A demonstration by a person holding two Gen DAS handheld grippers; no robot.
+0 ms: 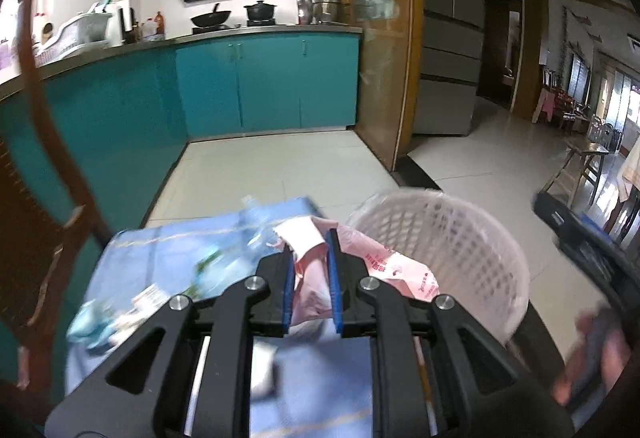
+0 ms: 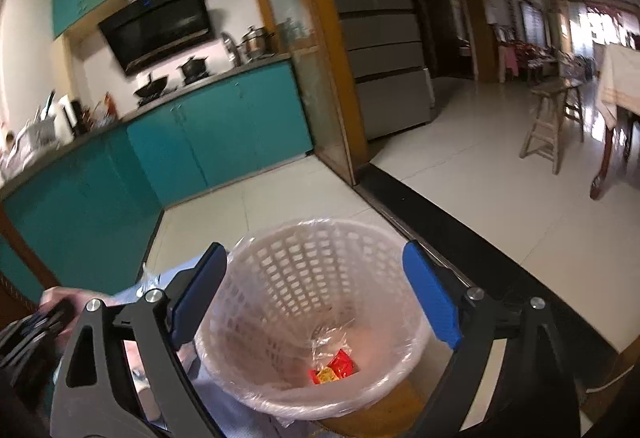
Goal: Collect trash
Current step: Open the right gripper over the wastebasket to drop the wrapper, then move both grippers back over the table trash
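Left tool (image 1: 311,262): jaws nearly closed, clamped on a pink wrapper (image 1: 310,280). Wrapper sits over the right edge of the worktop (image 1: 168,250), which has a blue cloth on it, just left of the white basket (image 1: 460,246). Part of the wrapper sticks out right toward the basket rim; can't tell if it touches.

Clear plastic bottle (image 1: 256,234) and scraps of paper lie on the worktop left of the tool, blurred.

Right tool (image 2: 316,290): jaws wide apart, holding nothing, above the basket (image 2: 312,318). Basket has a clear liner; red and yellow snack wrappers (image 2: 332,368) lie at the bottom.
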